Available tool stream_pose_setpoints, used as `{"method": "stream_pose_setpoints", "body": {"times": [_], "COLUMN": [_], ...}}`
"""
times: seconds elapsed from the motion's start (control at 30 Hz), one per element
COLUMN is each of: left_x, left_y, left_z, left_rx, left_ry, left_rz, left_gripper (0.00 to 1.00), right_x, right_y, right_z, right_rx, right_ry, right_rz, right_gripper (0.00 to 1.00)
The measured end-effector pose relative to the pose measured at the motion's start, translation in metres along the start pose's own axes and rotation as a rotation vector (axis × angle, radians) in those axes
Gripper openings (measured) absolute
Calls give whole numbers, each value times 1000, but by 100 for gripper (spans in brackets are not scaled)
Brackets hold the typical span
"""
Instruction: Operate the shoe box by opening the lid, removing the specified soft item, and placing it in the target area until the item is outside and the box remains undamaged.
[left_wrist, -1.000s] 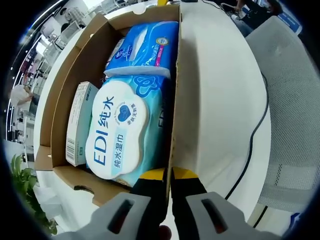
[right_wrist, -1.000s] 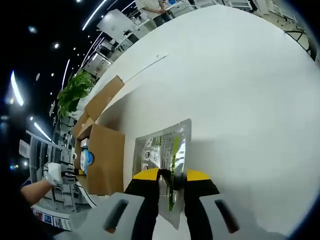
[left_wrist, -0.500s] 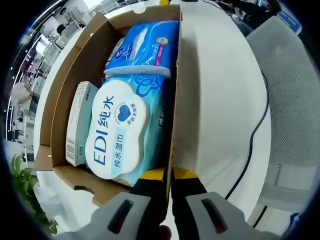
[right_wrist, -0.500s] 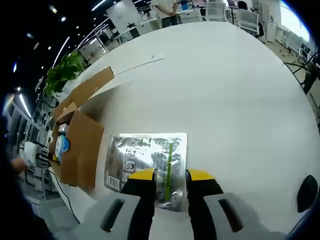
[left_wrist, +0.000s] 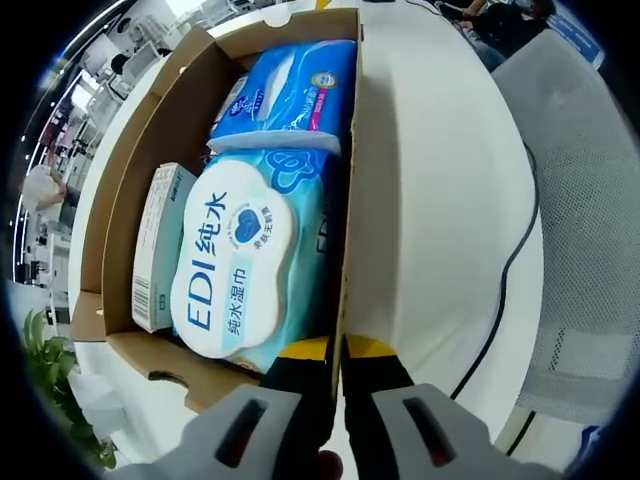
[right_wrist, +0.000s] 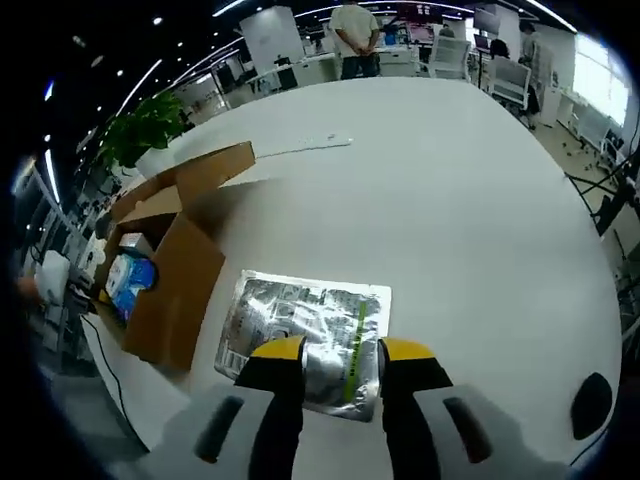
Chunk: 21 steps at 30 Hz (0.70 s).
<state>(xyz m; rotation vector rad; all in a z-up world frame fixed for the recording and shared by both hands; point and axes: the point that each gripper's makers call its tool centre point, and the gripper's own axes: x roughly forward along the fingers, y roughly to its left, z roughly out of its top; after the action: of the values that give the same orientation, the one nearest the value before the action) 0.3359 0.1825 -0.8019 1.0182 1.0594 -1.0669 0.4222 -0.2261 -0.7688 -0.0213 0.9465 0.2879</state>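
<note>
Left gripper (left_wrist: 337, 352): jaws clenched on the right-hand wall of the open cardboard shoe box (left_wrist: 348, 200), at its near end, one jaw inside, one outside.
Box contents: a slim white carton (left_wrist: 160, 245) along the left wall; a pale blue wet-wipes pack (left_wrist: 240, 262) with a large white lid printed "EDI" beside it; a blue soft pack (left_wrist: 290, 95) at the far end.
Tabletop (left_wrist: 440, 200): white and round-edged; a black cable (left_wrist: 510, 260) trails past its right edge by a mesh chair.
Soft item: a flat silver foil pouch (right_wrist: 300, 330) with a green stripe and printed label, lying on the white tabletop just right of the box, near the tabletop's near edge.
Right gripper (right_wrist: 341, 352): jaws released, one either side of the pouch's near edge; whether they touch it cannot be told.
</note>
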Motion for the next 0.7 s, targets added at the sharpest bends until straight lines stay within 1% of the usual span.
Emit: {"method": "stream_pose_setpoints", "body": {"times": [0.03, 0.1, 0.13, 0.2, 0.23, 0.3, 0.47, 0.6, 0.7], "left_x": [0, 0, 0, -1, -1, -1, -1, 0, 0], "left_y": [0, 0, 1, 1, 1, 1, 1, 1, 1], "left_z": [0, 0, 0, 0, 0, 0, 0, 0, 0], "left_rx": [1, 1, 1, 0, 0, 0, 1, 3, 3], "left_ry": [1, 0, 0, -1, -1, 0, -1, -1, -1], "left_rz": [-1, -1, -1, 0, 0, 0, -1, -1, 0], "left_gripper": [2, 2, 2, 2, 2, 2, 2, 2, 2], "right_x": [1, 3, 4, 7, 8, 10, 15, 19, 21], "right_y": [5, 15, 20, 29, 32, 38, 48, 53, 56], "right_z": [-1, -6, -8, -10, -11, -11, -16, -18, -19], "right_rx": [-24, -41, -63, -99, -103, -99, -48, -72, -79], "right_ry": [-8, -5, -9, -17, -20, -27, -17, -12, -11], "right_rz": [-12, -16, -19, -30, -35, -32, -15, -23, -21], "right_gripper": [28, 28, 29, 33, 36, 39, 39, 42, 42]}}
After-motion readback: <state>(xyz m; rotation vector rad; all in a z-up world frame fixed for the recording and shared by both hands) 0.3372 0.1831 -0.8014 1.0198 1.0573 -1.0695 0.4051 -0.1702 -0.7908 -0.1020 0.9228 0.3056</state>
